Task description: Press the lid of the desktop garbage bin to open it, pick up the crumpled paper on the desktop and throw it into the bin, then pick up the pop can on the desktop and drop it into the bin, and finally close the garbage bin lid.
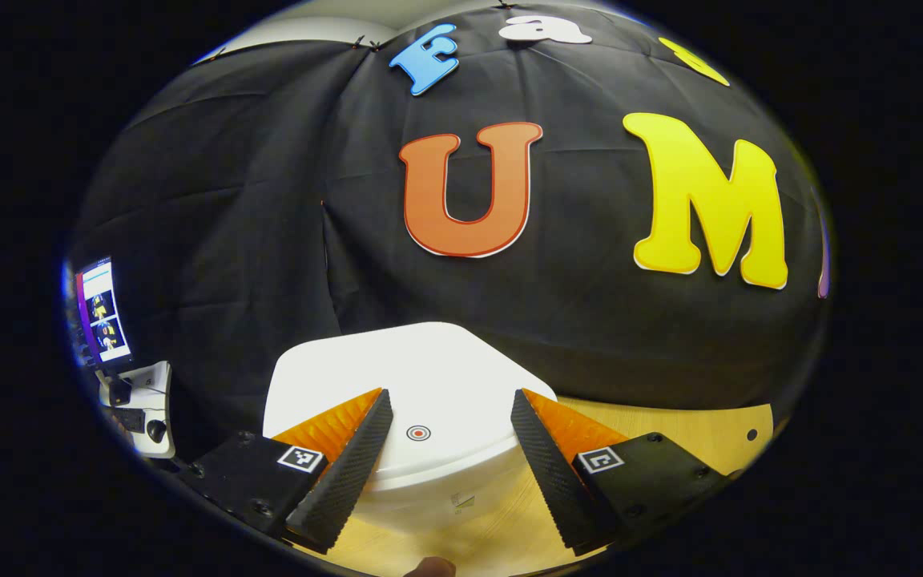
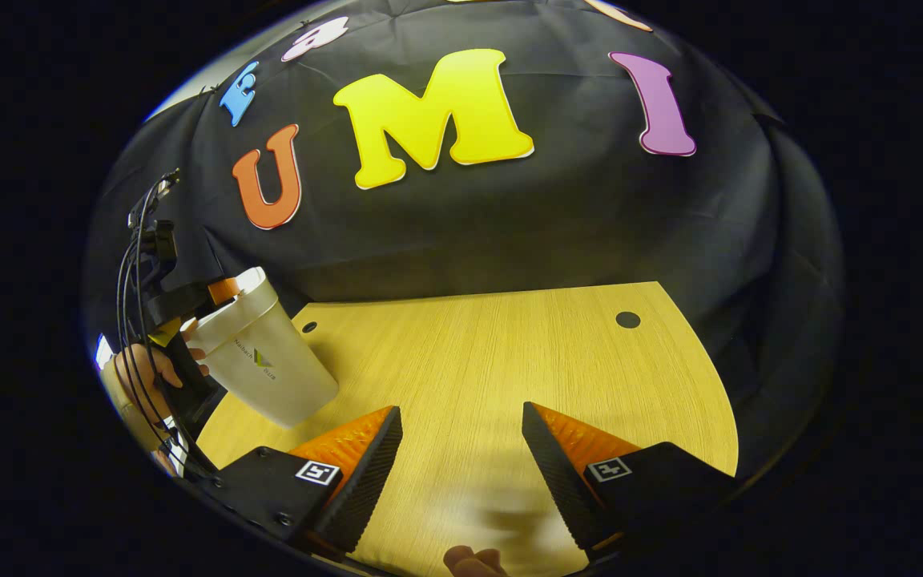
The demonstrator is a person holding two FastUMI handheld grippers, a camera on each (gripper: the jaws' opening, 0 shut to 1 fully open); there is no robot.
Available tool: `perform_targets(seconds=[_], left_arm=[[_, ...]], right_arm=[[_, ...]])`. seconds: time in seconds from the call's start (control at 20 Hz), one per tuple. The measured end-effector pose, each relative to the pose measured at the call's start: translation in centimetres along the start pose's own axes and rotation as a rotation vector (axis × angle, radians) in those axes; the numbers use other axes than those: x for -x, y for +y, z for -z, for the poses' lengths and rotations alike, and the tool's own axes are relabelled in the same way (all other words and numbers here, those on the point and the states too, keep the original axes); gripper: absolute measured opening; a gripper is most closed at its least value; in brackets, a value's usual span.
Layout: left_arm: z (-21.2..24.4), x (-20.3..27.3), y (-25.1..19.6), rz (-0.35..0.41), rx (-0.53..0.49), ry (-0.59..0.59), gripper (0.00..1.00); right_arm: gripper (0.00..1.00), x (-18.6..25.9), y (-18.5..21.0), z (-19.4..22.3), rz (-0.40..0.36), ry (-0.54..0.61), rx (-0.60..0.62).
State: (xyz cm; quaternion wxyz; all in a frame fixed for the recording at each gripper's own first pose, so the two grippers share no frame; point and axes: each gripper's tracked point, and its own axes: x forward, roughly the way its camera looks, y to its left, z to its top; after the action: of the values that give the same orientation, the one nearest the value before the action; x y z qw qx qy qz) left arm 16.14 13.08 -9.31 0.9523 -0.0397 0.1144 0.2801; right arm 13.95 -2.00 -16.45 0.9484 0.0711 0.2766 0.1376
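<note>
A white plastic garbage bin (image 1: 429, 425) stands on a pale wood-grain desktop (image 2: 509, 369) in front of a black cloth wall. In the left gripper view, the left gripper (image 1: 449, 437) hovers just above and around the front of the bin's lid (image 1: 397, 377), its two fingers spread wide to either side of it and pinching nothing. The lid is smooth, glossy and gently domed with rounded corners, and a small red target mark (image 1: 418, 433) sits near its front edge, between the fingers; that is likely the spot to press. The bin looks light and stiff, so a firm push might make it slide on the smooth wood. In the right gripper view, the right gripper (image 2: 461, 449) hangs over bare desktop with its fingers apart and empty. The bin stands at the far left of this view, tapering toward its base, with a hand (image 2: 141, 373) and the other gripper's cables beside it. The fingers of both grippers have ridged, textured inner faces. Two small dark holes mark the desk's far side.
</note>
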Motion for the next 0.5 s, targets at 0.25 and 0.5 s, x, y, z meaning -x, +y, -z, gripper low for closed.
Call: perform_targets(seconds=[0.25, 0.5], left_arm=[[0.0, 0.9, -1.3, 0.060, -0.045, 0.056, 0.95], [-1.7, 4.4, -2.6, 0.163, -0.004, 0.036, 0.98]], right_arm=[[0.96, 1.0, -1.8, -2.1, 0.040, -0.049, -0.003], [0.96, 4.3, -1.6, -6.3, 0.135, -0.197, 0.063]])
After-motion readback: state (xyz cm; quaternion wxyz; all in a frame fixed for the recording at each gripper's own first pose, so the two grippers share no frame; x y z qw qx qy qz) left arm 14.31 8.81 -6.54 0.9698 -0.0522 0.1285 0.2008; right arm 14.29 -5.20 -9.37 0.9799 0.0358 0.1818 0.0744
